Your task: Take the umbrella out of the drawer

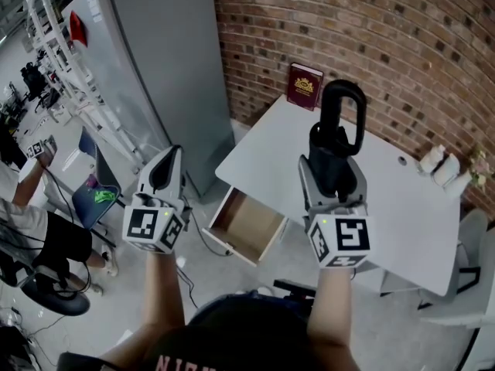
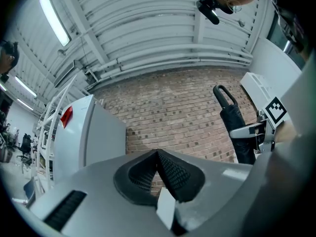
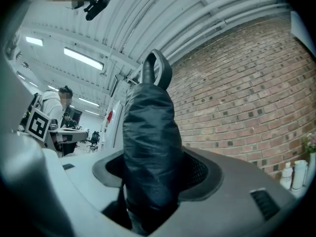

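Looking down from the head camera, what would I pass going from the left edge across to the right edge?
Seated person → left tool → open drawer → right tool holding the black umbrella → small white bottles near the table edge.

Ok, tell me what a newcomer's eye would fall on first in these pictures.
The black folded umbrella stands upright, gripped between the jaws of the right gripper, its loop handle on top, above the white table. Below the table's edge the drawer hangs open, its visible floor bare. The left gripper is held up at the left, jaws together on nothing.
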A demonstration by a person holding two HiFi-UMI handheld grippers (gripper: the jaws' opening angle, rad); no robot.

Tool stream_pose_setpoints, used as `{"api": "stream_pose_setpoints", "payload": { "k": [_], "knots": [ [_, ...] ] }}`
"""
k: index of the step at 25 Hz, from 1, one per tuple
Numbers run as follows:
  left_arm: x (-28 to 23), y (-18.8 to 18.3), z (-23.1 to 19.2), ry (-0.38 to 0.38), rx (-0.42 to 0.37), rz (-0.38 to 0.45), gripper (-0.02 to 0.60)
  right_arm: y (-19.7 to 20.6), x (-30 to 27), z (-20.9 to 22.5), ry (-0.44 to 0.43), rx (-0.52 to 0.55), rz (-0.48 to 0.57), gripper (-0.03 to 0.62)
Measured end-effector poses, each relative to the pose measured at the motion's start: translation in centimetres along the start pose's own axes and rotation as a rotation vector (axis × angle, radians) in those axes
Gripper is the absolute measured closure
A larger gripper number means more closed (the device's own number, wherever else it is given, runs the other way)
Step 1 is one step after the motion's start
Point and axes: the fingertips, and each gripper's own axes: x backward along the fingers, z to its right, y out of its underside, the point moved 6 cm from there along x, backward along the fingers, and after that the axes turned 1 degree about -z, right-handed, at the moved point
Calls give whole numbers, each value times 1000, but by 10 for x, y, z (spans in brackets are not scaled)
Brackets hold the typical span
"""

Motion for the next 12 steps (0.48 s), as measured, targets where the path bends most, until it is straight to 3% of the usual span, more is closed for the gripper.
{"api": "stream_pose_setpoints", "payload": {
  "k": [12],
  "knots": [
    [0,-9,1,5,-22,9,588,-9,3,5,2,27,13,321]
  ]
}}
